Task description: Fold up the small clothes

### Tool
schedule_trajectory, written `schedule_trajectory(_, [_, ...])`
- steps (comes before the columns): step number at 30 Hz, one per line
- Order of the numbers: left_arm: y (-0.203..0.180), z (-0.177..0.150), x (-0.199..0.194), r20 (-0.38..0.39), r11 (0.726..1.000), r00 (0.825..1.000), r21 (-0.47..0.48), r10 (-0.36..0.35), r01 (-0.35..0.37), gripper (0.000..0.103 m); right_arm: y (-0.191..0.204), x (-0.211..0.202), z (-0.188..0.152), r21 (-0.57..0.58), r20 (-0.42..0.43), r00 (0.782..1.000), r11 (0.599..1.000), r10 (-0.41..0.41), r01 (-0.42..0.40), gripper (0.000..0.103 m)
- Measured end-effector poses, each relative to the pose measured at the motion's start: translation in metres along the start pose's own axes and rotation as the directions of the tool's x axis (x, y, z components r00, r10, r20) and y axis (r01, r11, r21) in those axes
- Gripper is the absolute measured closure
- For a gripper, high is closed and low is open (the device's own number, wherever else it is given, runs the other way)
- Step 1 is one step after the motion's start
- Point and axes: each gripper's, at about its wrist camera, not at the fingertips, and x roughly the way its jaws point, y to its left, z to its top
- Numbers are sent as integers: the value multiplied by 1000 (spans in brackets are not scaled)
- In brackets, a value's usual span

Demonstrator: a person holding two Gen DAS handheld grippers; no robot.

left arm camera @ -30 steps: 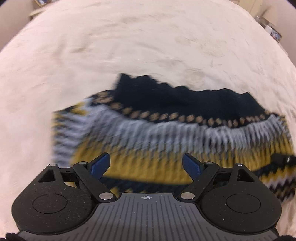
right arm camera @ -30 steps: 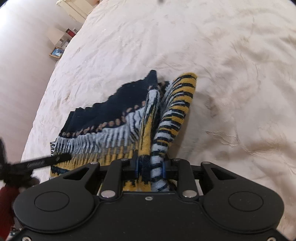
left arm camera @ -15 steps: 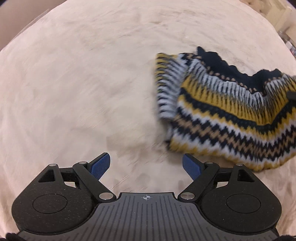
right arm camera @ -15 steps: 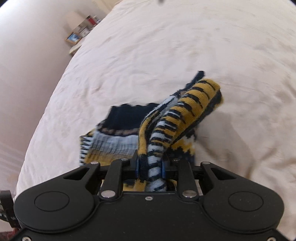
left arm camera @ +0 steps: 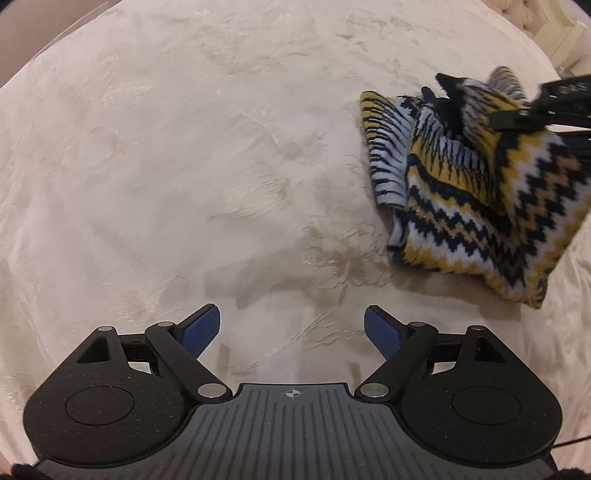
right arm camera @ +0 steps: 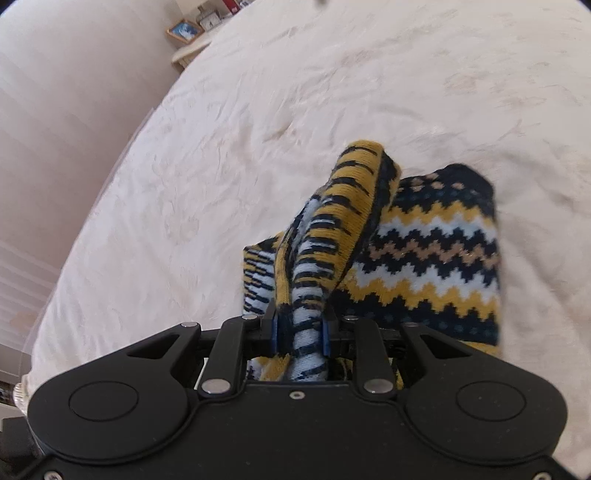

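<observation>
Two claws over a cream bed (left arm camera: 177, 155), one garment between them as the landmark: a small zigzag-knit sweater (left arm camera: 476, 206) in navy, mustard, tan and pale blue; lying partly on the bed, partly hoisted, off to the right in the left wrist view and well apart from the left claw (left arm camera: 291, 328); left claw spread wide, blue pads (left arm camera: 201, 328) bare, nothing between them, only bedcover below; probably parked clear of the sweater so as not to snag the fold being carried across; right claw (right arm camera: 300, 334) clamped narrow on a bunched ridge of the sweater, a rolled striped edge or sleeve pinched between its pads and rising ahead of it in a hump; flat zigzag body of the sweater spread to the right of that hump, draped down to the bed; gripped at the edge, seemingly, so that the held part can be drawn over the body and laid flat upon it; judged mid-fold, with the layer lifted and not yet set down; soft knit likely to sag and slide, hence the firm pinch on a thick bunch rather than a single layer; beyond the sweater, at the far left corner of the right wrist view, a small picture frame (right arm camera: 183, 30) on a side shelf, well away from the work.
</observation>
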Motion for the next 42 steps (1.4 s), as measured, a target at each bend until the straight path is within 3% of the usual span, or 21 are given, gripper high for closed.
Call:
schedule_trajectory(6, [17, -1, 3, -13, 1000, 1000, -5, 1, -1, 18, 26, 30, -7, -61, -38, 998, 997, -59, 56, 69])
schedule_trajectory(7, [19, 0, 3, -15, 1000, 1000, -7, 0, 0, 18, 28, 31, -8, -55, -35, 998, 997, -53, 51, 64])
schedule_trajectory(10, [25, 4, 3, -14, 1000, 1000, -19, -12, 12, 18, 28, 28, -12, -40, -10, 999, 998, 48, -48, 64])
schedule_trajectory(14, [26, 16, 4, -6, 999, 999, -15, -40, 40, 17, 26, 6, -20, -87, 72, 997, 996, 40, -34, 63])
schedule_trajectory(18, [22, 37, 1, 25, 997, 997, 1, -79, 79, 17, 14, -26, -35, -145, 147, 989, 989, -19, 41, 56])
schedule_trajectory(23, [1, 79, 3, 63, 987, 985, 50, -158, 156, 17, 15, -43, -65, -278, 167, 981, 950, -99, 144, 49])
schedule_trajectory(28, [-27, 120, 12, 67, 964, 962, 61, -263, 259, 18, 33, -42, -103, -443, 181, 977, 877, -116, 186, 42])
schedule_trajectory(31, [-42, 141, 26, 42, 943, 943, 54, -332, 329, 18, 51, -38, -124, -553, 206, 972, 806, -114, 212, 40])
schedule_trajectory(35, [-64, 158, 59, -25, 934, 936, 61, -352, 353, 20, 74, -25, -140, -682, 237, 963, 685, -125, 257, 40])
schedule_trajectory(38, [-72, 165, 75, -56, 925, 926, 44, -374, 376, 33, 87, -15, -147, -747, 253, 959, 603, -131, 280, 40])
schedule_trajectory(42, [-81, 170, 88, -79, 932, 932, 57, -354, 359, 46, 94, -1, -153, -794, 251, 956, 532, -153, 293, 40])
